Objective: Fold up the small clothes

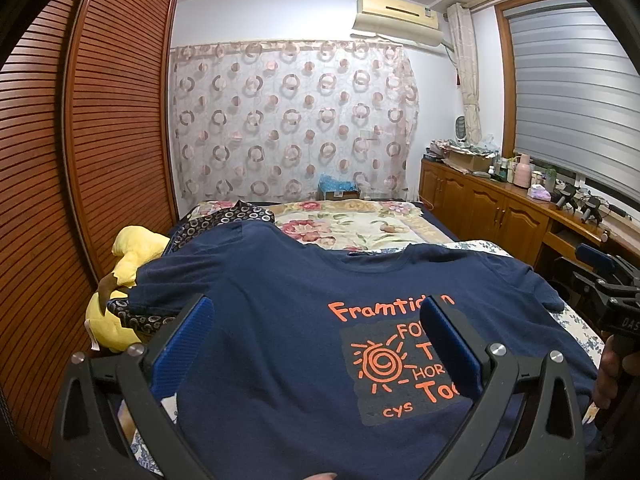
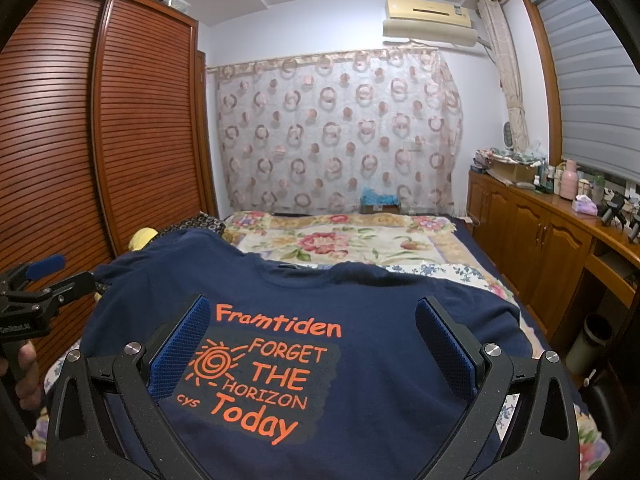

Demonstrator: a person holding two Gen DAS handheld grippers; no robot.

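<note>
The left hand-held gripper (image 1: 316, 336) has its blue fingers spread wide and holds nothing. The right hand-held gripper (image 2: 312, 334) is spread wide too, and empty. Both hang just above the dark blue cotton T-shirt with orange letters and a sun (image 2: 360, 360). The shirt lies flat, front side up, on the bed with the flowery cover (image 2: 340, 240), its neck pointing away toward the far wall.

I think the shirt is light, soft and floppy. It will sag and wrinkle if grabbed in the middle, so the sleeve ends, shoulders or bottom corners look like the best spots to pinch.

On the left, a yellow plush toy (image 1: 132, 256) and a dark cloth with ring dots (image 1: 224, 216) touch the shirt's sleeve. Beyond the neck the bed is open. The brown wooden cupboards (image 2: 532, 224) stand close on the right.
</note>
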